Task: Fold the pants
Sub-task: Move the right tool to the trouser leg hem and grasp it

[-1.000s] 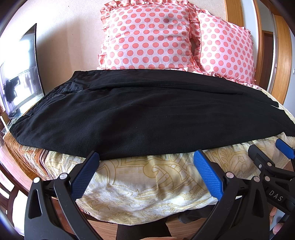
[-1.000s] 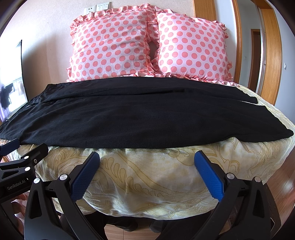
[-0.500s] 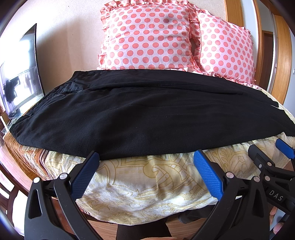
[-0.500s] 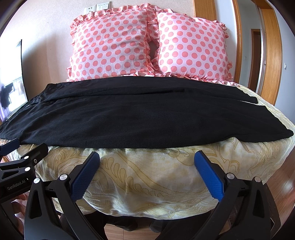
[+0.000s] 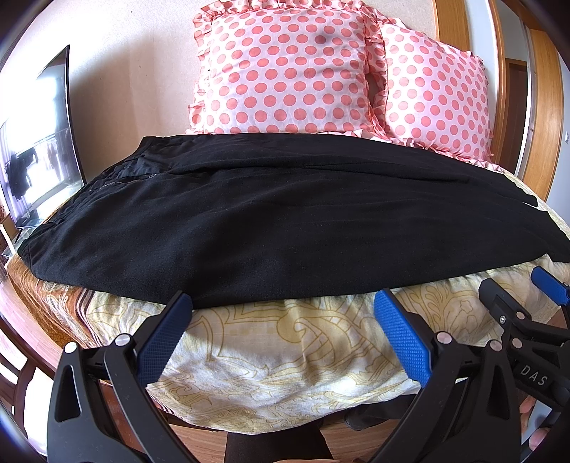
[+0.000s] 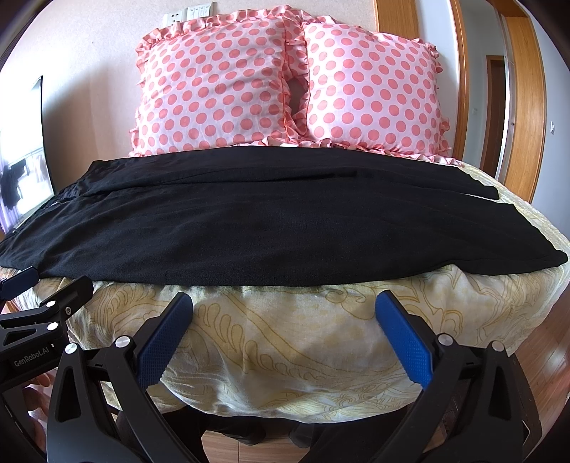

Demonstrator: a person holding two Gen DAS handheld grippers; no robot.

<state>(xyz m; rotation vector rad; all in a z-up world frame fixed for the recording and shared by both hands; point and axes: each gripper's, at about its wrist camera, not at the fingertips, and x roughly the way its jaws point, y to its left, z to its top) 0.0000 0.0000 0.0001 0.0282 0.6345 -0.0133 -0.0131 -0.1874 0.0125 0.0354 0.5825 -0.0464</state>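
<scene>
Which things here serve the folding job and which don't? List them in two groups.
For the job: black fabric pants spread across the bed; open left gripper; open right gripper.

Just there: two pink polka-dot ruffled pillows, cream patterned bedspread, flat dark-framed screen.

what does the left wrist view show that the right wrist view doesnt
Only the left wrist view shows the brown-patterned corner of the bedspread under the waistband end of the pants, and the right tongs at its right edge. Only the right wrist view shows the wall sockets above the pillows, the wooden floor at the right, and the left tongs at its left edge. Both show the black pants laid flat across the bed, two pink polka-dot pillows behind them, and open tongs short of the cloth, holding nothing.
</scene>
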